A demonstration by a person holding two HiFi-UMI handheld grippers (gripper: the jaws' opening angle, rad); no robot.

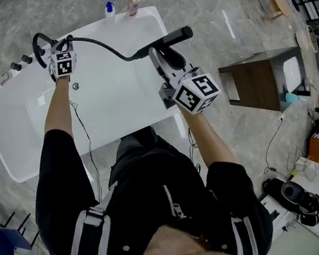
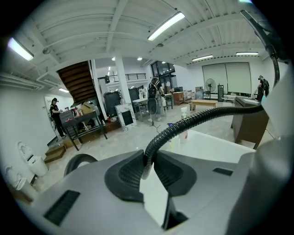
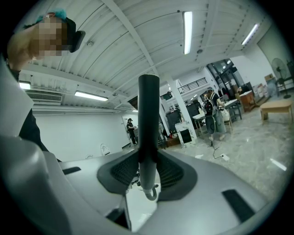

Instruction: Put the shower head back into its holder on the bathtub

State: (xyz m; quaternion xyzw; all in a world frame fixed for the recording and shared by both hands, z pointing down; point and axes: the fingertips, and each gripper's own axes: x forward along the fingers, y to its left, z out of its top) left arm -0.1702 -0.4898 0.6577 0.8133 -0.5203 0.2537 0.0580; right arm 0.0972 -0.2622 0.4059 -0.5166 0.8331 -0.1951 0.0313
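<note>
Here, the shower head [image 3: 148, 114] is seen as a dark, upright handle pinched between the ribbed pads of the right gripper [image 3: 148, 170], whose jaws are pressed against it from both sides. In the head view it is held in the upper centre of the frame, over the upper-right part of the white bathtub [image 1: 115, 110], lying roughly level with its free end toward the right. A black ribbed hose [image 2: 193, 120] is run from its left end in a sagging curve to the upper left of that frame, where it is clamped by the left gripper [image 2: 148, 161]. Those jaws are closed narrowly on the hose, which is gripped between the pads and bends away to the upper right of the left gripper view. Beyond that gripper the hose is looped near two dark knobs [image 1: 16, 66] at the tub's upper-left corner. Two bottles [image 1: 109, 8] are stood on the rim at the top of the frame.
</note>
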